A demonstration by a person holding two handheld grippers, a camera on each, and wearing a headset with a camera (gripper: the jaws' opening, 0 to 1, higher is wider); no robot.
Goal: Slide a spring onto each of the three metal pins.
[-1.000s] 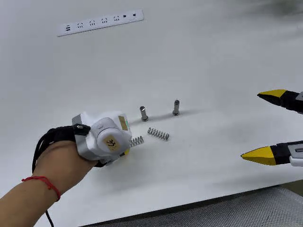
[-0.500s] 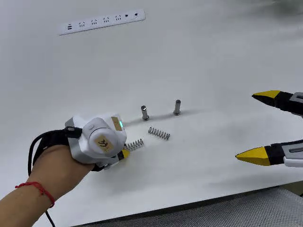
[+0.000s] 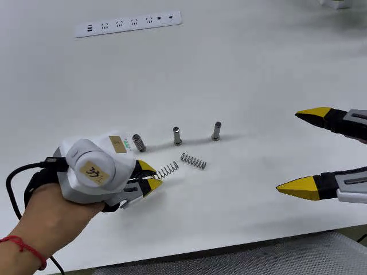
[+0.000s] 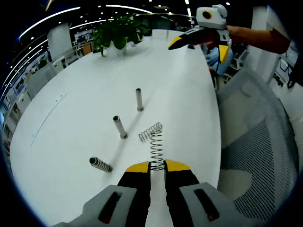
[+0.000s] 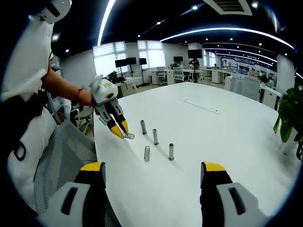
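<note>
Pinching one end of a small silver coiled wire spring (image 3: 167, 169), the left gripper (image 3: 150, 176) sits at 8 o'clock in the head view. Its yellow-tipped jaws are closed on the coil, which sticks out towards 2 o'clock over the white tabletop (image 3: 246, 69). In the left gripper view that spring (image 4: 155, 147) runs straight ahead from the closed tips. A hand (image 3: 49, 220) grasps this gripper from behind.

A second silver coiled spring (image 3: 192, 161) lies flat on the table just beside the free end of the held one, at its 2 o'clock; whether they touch I cannot tell.

Three short pins stand in a row past both springs. The sleeved silver metal pin (image 3: 139, 142), at the 9 o'clock end, already wears a spring. The middle silver metal pin (image 3: 177, 136) and the end silver metal pin (image 3: 216, 130), at 3 o'clock, are bare.

At 3 o'clock in the head view, well apart from the pins, the right gripper (image 3: 287, 150) has its jaws spread wide with nothing between them. A flat white power strip (image 3: 129, 24) lies at 11 o'clock.
</note>
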